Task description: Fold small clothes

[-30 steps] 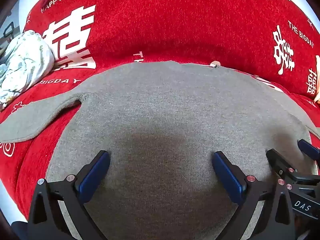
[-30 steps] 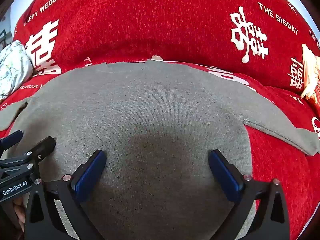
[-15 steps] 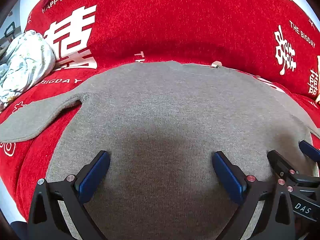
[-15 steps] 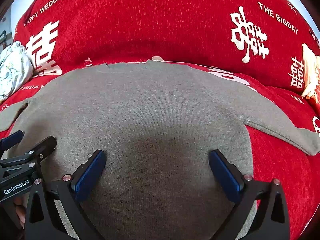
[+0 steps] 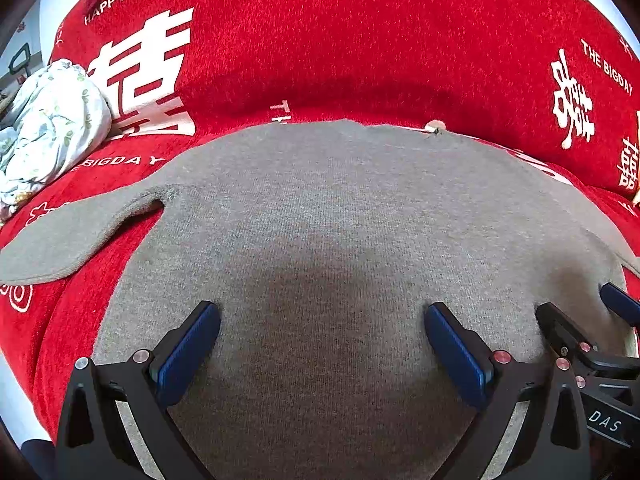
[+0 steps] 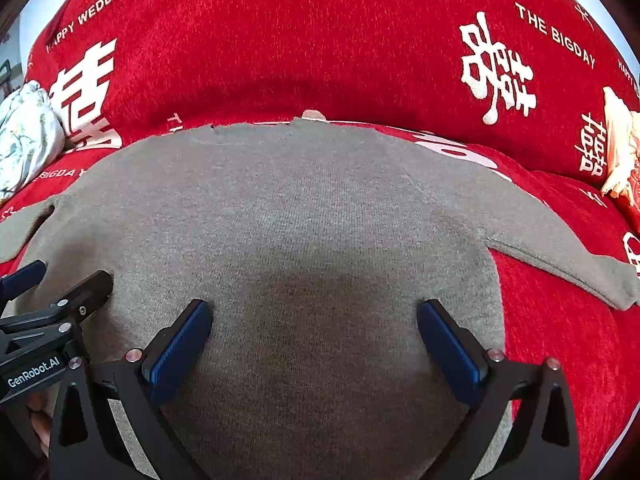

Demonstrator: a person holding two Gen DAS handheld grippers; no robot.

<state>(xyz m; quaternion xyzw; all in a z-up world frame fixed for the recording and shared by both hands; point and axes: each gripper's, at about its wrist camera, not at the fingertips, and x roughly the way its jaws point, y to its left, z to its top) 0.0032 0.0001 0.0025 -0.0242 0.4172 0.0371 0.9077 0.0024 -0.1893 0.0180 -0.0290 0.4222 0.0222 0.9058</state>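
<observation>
Grey knit sweater (image 5: 332, 216) spread flat on a red sofa cover (image 5: 360, 40), hem end nearest the cameras, one sleeve (image 5: 76, 236) angled out to the left and the other sleeve (image 6: 560, 256) out to the right. Left gripper (image 5: 322, 340) poised above the sweater's lower body, jaws wide apart, nothing between them. Right gripper (image 6: 314, 338) just beside it, equally wide and empty (whether either touches the knit, impossible to tell). White lettering across the cover: "HAPPY WEDDING", "THE BIGDAY". Bundle of pale floral cloth (image 5: 48, 128) at far left, a cream item (image 6: 620, 148) at the right edge.
</observation>
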